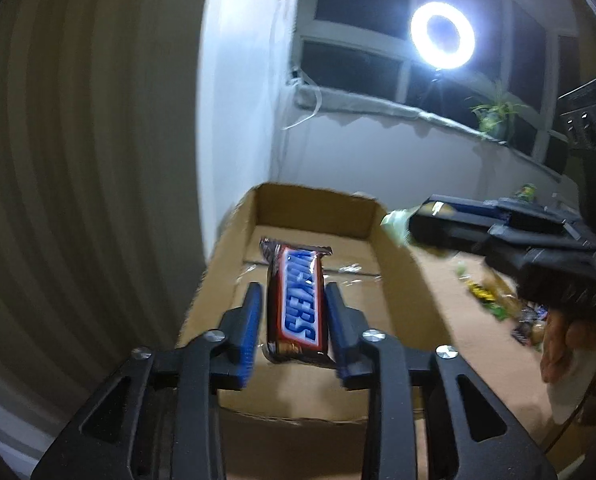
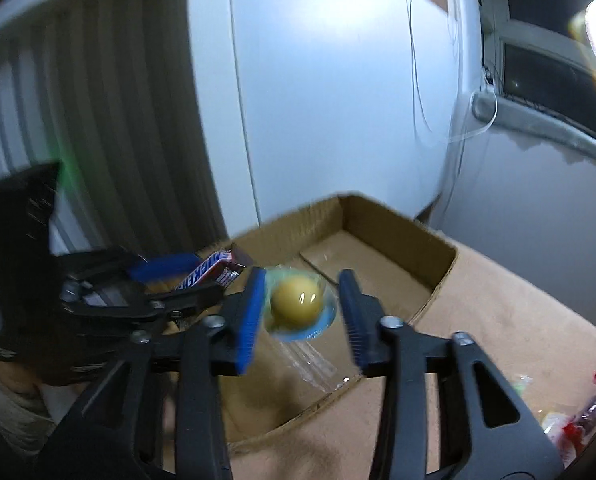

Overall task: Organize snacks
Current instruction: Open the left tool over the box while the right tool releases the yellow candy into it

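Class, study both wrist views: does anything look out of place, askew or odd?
Yes. The brown Snickers bar sits between the left gripper's parted blue pads with gaps either side, and the round yellow sweet in clear wrap touches only one pad of the right gripper; both seem unsupported above the open cardboard box.

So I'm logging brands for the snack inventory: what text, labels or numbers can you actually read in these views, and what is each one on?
"SNICKERS" on the chocolate bar between the left gripper's fingers, over the cardboard box; its first letters are blurred.
Part of the same word shows on the bar in the right wrist view.
Jelly cup between the right gripper's fingers: no readable text.
Loose snack wrappers on the table: print too blurred to read.
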The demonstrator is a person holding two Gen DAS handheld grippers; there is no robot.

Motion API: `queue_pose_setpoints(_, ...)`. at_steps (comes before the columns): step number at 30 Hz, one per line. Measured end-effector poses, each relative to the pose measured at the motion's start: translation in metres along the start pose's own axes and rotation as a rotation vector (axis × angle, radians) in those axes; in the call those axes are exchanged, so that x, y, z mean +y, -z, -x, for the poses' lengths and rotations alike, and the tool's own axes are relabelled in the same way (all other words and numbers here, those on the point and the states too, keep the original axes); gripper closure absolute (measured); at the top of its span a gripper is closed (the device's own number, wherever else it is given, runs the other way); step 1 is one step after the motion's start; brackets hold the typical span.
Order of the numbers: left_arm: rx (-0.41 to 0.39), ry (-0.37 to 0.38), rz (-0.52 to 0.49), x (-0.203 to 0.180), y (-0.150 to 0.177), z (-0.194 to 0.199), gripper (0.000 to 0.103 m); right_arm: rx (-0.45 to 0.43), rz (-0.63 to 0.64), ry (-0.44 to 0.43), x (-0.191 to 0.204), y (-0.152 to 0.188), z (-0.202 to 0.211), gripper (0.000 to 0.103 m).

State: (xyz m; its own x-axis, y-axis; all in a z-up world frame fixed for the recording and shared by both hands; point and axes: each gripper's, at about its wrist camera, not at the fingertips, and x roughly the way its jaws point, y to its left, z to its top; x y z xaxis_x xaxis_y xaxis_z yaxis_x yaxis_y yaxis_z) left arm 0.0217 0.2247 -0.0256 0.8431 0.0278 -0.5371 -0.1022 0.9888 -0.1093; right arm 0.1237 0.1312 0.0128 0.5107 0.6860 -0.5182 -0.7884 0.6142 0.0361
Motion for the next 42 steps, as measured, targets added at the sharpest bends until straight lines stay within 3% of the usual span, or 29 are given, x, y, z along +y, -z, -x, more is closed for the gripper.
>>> queue_pose_setpoints(1,-0.002,-0.010,0.009,0.002,0.001,0.000,0.042,-0.007,-0.001,0.017,-0.001,0.004,0.000,0.046)
queue_pose_setpoints(3,-0.027,-0.033,0.029,0.006,0.005,0.008,0.028,-0.011,0.000,0.033,-0.003,0.011,0.005,0.040)
queue_pose_setpoints(8,-0.050,-0.016,0.038,0.012,0.011,0.027,0.028,-0.024,-0.016,0.091,-0.003,0.032,0.034,0.038)
queue_pose_setpoints(10,-0.052,-0.015,0.052,0.014,0.013,0.033,0.027,-0.042,-0.012,0.112,0.000,0.036,0.045,0.027)
queue_pose_setpoints(12,-0.055,-0.017,0.059,0.016,0.013,0.037,0.026,-0.076,-0.005,0.140,0.004,0.040,0.057,0.024)
queue_pose_setpoints(17,-0.065,-0.011,0.058,0.007,0.006,0.041,0.026,-0.105,-0.035,0.129,0.006,0.049,0.079,0.023)
queue_pose_setpoints(28,-0.055,0.069,-0.034,-0.058,0.001,0.046,0.023,-0.123,-0.070,0.204,-0.009,0.086,0.134,0.020)
queue_pose_setpoints(42,0.003,0.234,-0.157,-0.153,0.012,0.030,0.023,-0.111,-0.205,0.411,-0.085,0.147,0.206,0.020)
